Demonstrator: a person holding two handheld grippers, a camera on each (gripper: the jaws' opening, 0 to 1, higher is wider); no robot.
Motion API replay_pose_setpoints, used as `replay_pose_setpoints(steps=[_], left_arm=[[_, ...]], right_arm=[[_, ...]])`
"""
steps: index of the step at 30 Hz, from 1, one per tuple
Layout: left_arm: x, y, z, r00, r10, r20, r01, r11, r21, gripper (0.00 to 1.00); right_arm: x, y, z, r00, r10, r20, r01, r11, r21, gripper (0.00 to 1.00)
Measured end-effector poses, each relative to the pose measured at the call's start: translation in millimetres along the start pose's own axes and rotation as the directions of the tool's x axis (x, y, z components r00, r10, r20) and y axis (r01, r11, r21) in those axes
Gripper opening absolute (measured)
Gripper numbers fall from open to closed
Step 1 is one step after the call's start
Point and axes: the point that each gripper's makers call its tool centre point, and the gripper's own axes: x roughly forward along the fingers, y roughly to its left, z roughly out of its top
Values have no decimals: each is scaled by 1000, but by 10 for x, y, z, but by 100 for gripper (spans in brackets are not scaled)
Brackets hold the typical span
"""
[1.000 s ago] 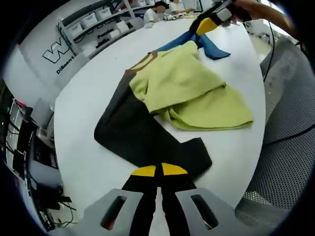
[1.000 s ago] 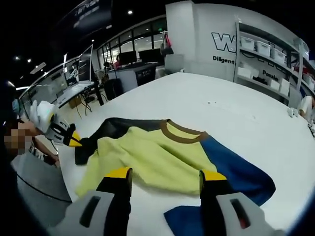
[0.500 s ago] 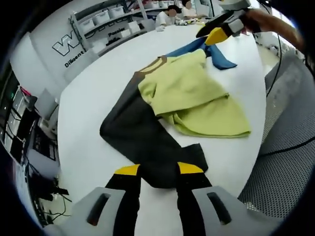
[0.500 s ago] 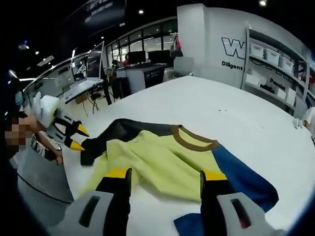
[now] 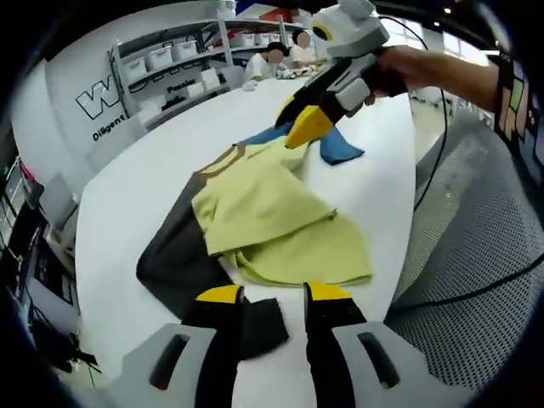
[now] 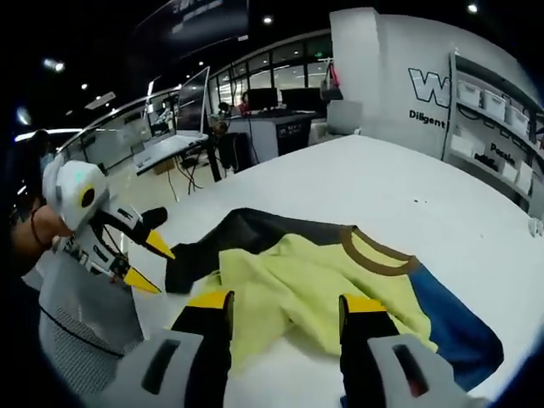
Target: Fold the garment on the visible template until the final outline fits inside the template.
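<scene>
both grippers spread and empty over a half-folded colour-block sweatshirt

the sweatshirt [image 5: 272,221] lies crumpled on the white table [image 5: 136,178], its yellow-green body folded over itself in loose layers. a brown collar [image 6: 374,251] rings the neck. a black sleeve [image 5: 174,263] runs toward the near edge of the table in the left gripper view, and a blue sleeve [image 5: 336,149] lies at the far end of the garment. in the right gripper view the same blue sleeve [image 6: 455,319] spreads to the right and the black sleeve [image 6: 221,242] stretches to the left. no template outline can be made out on the table.

the left gripper [image 5: 274,293] hangs above the cuff end of the black sleeve, its yellow-tipped jaws apart and holding nothing. it also shows at the left of the right gripper view [image 6: 151,263], jaws parted, just beside the black cuff, held by a hand.

the right gripper [image 6: 285,302] hangs above the yellow-green body with its jaws wide apart and empty. in the left gripper view it [image 5: 306,127] hovers over the far part of the sweatshirt near the blue sleeve, gripped by a hand [image 5: 399,72].

shelves with white bins [image 5: 161,59] stand against the far wall, and a perforated grey surface [image 5: 476,255] lies off the table's right side.
</scene>
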Motion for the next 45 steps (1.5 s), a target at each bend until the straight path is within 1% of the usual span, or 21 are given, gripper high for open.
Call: replay_pose_setpoints(steps=[2,4,8,9,11,12,15,18,19,20,23,26,27,28,29,30,32,35,39,43,45], left_arm=[[32,-82,34,1000,-28,4,28,1000,-3,25],[64,-169,64,998,-58,13,58,998,17,25],[140,-329,75,995,-104,3,104,994,37,25],[154,-381,70,993,-119,1,119,992,42,25],[171,-449,66,991,-134,0,134,990,43,25],[183,-488,74,989,-146,4,146,988,41,25],[215,-562,82,987,-162,0,162,985,50,25],[243,-647,89,983,-183,-4,183,981,63,25],[248,-664,82,982,-189,-7,189,980,65,25],[253,-674,72,981,-192,-11,193,979,68,25],[266,-696,47,979,-202,-19,203,978,56,25],[297,-744,25,976,-215,-28,217,974,62,24],[309,-753,13,975,-218,-32,220,974,61,24],[324,-764,-10,975,-221,-38,223,973,59,24],[329,-768,-27,974,-222,-37,224,973,59,24],[327,-758,-53,976,-213,-33,214,976,24,24],[322,-759,-57,977,-210,-26,210,978,-2,23],[336,-765,-69,978,-204,-39,204,979,15,23],[356,-795,-80,976,-214,-42,215,976,22,21],[366,-804,-70,975,-217,-41,218,976,25,19],[371,-820,-57,974,-225,-35,226,974,29,18]], right_arm=[[46,76,-9,1000,13,-18,-14,999,-37,43],[73,124,-8,1000,23,-21,-24,998,-49,44],[169,286,-4,997,63,-39,-67,994,-84,40],[196,342,-10,995,79,-56,-84,990,-111,37],[238,426,14,993,106,-56,-112,986,-127,33],[267,465,5,991,112,-69,-120,984,-130,32],[356,536,-71,986,122,-115,-142,972,-186,31],[451,610,-163,980,138,-146,-166,964,-206,31],[469,615,-186,978,134,-157,-166,963,-211,31],[487,617,-224,976,128,-178,-169,957,-236,30],[525,626,-278,972,117,-205,-172,945,-277,25],[571,648,-334,967,124,-225,-186,941,-282,25],[592,650,-373,963,119,-242,-191,935,-299,25],[595,638,-401,959,111,-261,-199,918,-342,26],[610,648,-421,958,104,-267,-199,912,-360,26],[626,651,-460,953,99,-286,-207,904,-375,25],[654,630,-483,952,81,-294,-199,895,-400,21],[711,615,-527,949,73,-307,-199,892,-406,19],[743,595,-578,945,53,-324,-195,885,-424,17],[752,574,-602,944,38,-326,-186,881,-434,8],[746,551,-586,948,34,-316,-172,891,-421,3]])
